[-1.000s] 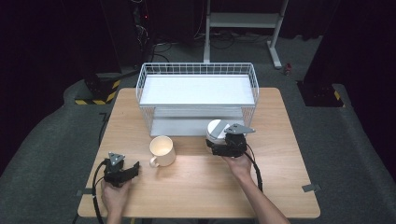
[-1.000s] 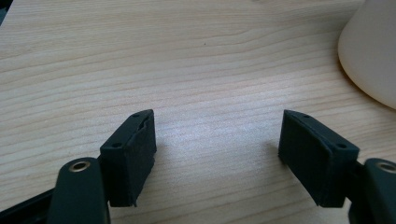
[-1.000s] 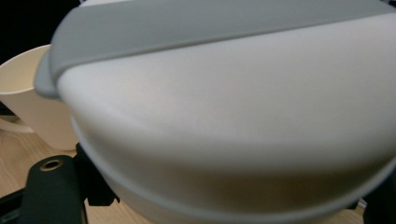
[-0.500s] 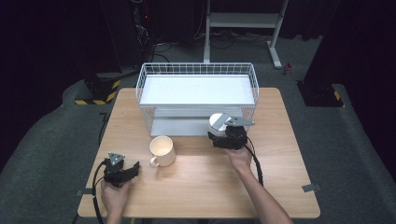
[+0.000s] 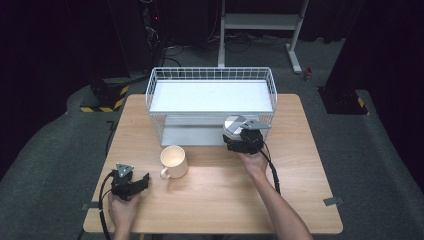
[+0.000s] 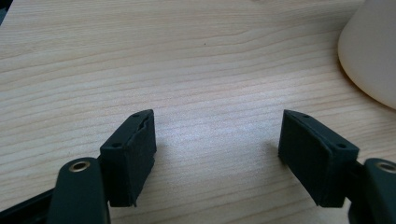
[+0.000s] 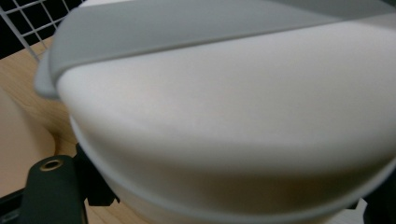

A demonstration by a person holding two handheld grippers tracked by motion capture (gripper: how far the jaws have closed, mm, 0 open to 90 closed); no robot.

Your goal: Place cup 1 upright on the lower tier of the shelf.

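Note:
My right gripper (image 5: pixel 239 136) is shut on a round white container (image 5: pixel 233 124) with a grey lid, held just in front of the wire rack's lower shelf (image 5: pixel 192 135). In the right gripper view the container (image 7: pixel 233 116) bulges between the two jaws, with the grey lid across its top. A cream mug (image 5: pixel 173 160) stands on the table left of centre. Near the front left edge my left gripper (image 5: pixel 144 179) rests open with bare wood between its jaws. The left gripper view has the gripper (image 6: pixel 217 149) over the wood and the mug's side (image 6: pixel 373 51) at the upper right.
A white two-level wire rack (image 5: pixel 210 75) stands at the back of the wooden table (image 5: pixel 215 200). Its upper shelf carries a white panel. A white stand's legs (image 5: pixel 295 47) rise on the dark floor behind, and a black-and-yellow block (image 5: pixel 105 97) sits at the left.
My right gripper has carried the container a little farther from the person, toward the rack's lower shelf. The left gripper and the mug have stayed put.

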